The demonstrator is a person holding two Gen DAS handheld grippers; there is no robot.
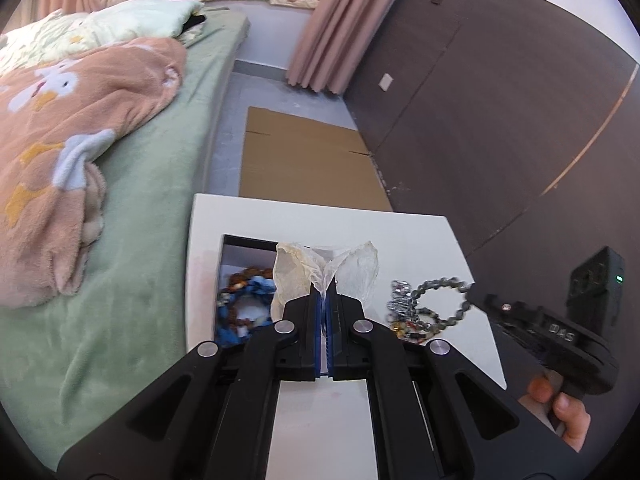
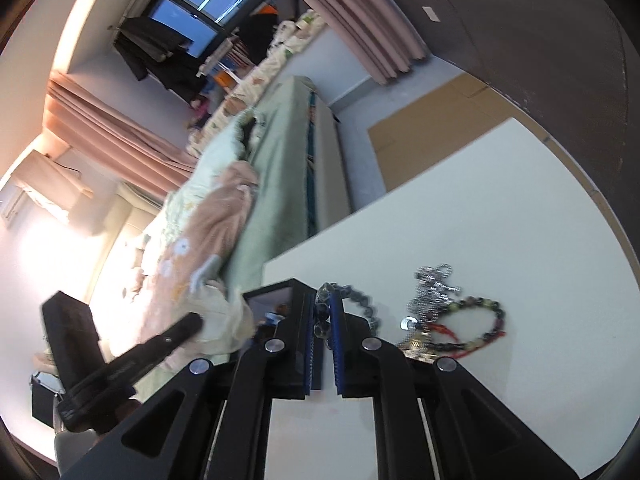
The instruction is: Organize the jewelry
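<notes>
Two tools closed, each gripping an item above the white worktop

Left tool (image 1: 325,300): jaws pinched on the neck of a clear plastic bag (image 1: 326,270), which fans out past the fingertips. Landmark is the open box (image 1: 230,256) at the worktop's (image 1: 280,212) left edge, beside the green bed (image 1: 160,184). The bag hangs just right of the box. Inside the box: a blue and brown bead bracelet (image 1: 240,300).

Right tool (image 2: 323,312): jaws clamped on a grey bead bracelet (image 1: 440,300), lifted clear of the worktop, right of the box. Blurred in both views.

Remaining jewelry pile (image 2: 436,312) sits on the worktop further right of the box: a silver chain, a dark bead bracelet, a red cord.
</notes>
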